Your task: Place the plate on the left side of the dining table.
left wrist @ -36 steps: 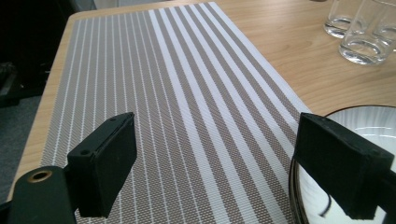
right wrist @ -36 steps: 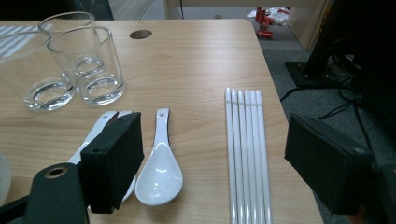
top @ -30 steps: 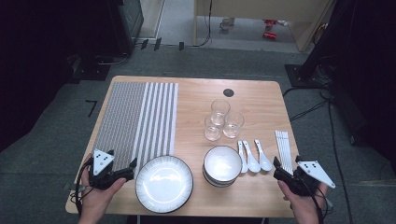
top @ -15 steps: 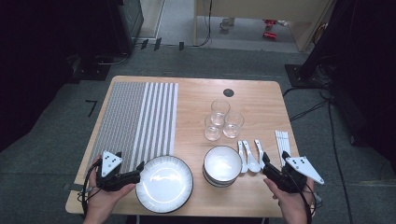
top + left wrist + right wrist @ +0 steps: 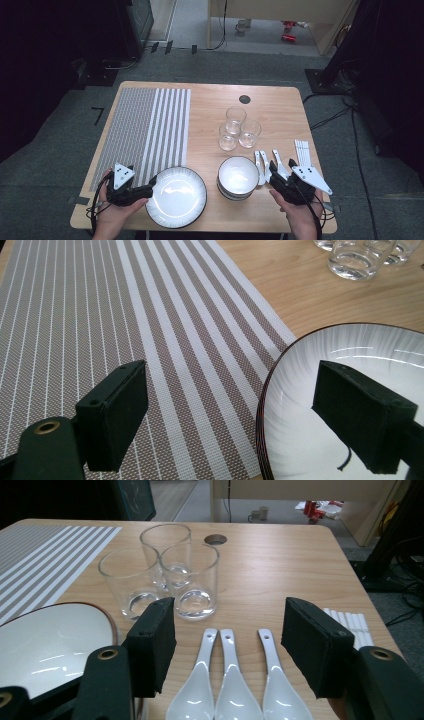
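Now, left to right. Striped placemat (image 5: 145,132) covers the table's (image 5: 280,107) left half. L gripper (image 5: 150,189) sits at the front-left corner, jaws wide apart, empty. In the left gripper view one jaw hangs over the mat and the other over the white plate (image 5: 350,390), w/ the plate's dark rim between them; can't tell if either jaw touches. Plate (image 5: 176,196) lies at the front edge, partly on the mat. Just right of it stands a stack of white bowls (image 5: 239,177). Behind the bowls, three empty glasses (image 5: 236,127) cluster together, upright. Three white spoons (image 5: 235,685) lie side by side right of the bowls, handles pointing away. R gripper (image 5: 227,645) is over the spoons, jaws spread & empty, bracketing all three in the right gripper view. White chopsticks (image 5: 303,151) lie near the right edge.
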A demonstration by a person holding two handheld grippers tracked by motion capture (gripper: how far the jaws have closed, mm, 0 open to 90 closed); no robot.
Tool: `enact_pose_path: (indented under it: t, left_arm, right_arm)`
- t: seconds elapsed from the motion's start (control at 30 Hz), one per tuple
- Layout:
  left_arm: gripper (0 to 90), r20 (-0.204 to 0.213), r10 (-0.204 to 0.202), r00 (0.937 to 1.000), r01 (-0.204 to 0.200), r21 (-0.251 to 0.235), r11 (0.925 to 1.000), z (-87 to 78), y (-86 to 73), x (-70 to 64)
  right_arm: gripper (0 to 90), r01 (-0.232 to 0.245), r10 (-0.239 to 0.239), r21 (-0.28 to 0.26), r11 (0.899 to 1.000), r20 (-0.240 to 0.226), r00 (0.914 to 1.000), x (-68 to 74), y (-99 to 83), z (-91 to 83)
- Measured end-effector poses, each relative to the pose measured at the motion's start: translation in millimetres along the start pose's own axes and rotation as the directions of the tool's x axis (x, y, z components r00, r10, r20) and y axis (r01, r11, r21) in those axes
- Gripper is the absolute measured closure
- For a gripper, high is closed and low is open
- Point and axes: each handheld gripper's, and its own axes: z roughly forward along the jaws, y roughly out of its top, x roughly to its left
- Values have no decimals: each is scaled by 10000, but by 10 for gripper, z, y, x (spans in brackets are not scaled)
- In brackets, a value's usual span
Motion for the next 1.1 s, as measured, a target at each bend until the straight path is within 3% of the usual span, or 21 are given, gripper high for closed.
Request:
enact_pose_path:
  t: [0.33, 0.37, 0.53, 0.7, 0.83, 0.87, 0.9, 0.97, 1.1]
  left_arm:
    - [171, 346, 129, 9993, -132, 86, 9999, 8, -21, -36]
    - [239, 389, 125, 9992, -126, 25, 9999, 8, -26, -39]
    - [233, 524, 136, 9985, -144, 139, 9998, 16, -39, -48]
    - [247, 694, 20, 9976, -23, 50, 10000, 2, -34, -57]
    - [307, 895, -56, 9960, 57, -9, 10000, -11, -48, -57]
    - [308, 884, -94, 9960, 94, 6, 10000, -6, -55, -59]
    - [310, 865, -116, 9962, 113, 42, 9999, -2, -59, -60]
    - [308, 798, -173, 9967, 166, 97, 9998, 1, -63, -64]
    - [304, 843, -213, 9962, 214, -4, 9998, -16, -67, -57]
  right_arm:
    - [348, 34, -39, -118, 9999, -411, 9991, 222, 15, 66]
    - [350, -22, 12, -185, 9998, -547, 9985, 240, 15, 72]
    - [370, 133, -153, -206, 9997, -1048, 9944, 304, 20, 83]
    - [496, 186, -245, -387, 9991, -1585, 9870, 440, -5, 74]
    - [527, 318, -419, -614, 9976, -1697, 9846, 499, -1, 60]
    - [552, 294, -361, -397, 9988, -1783, 9833, 521, 8, 50]
    - [557, 195, -162, 157, 9997, -1907, 9815, 540, 27, 49]
    - [581, 88, -10, 351, 9993, -2164, 9763, 579, 26, 52]
    - [601, 268, -159, 461, 9986, -2220, 9749, 681, 10, 60]
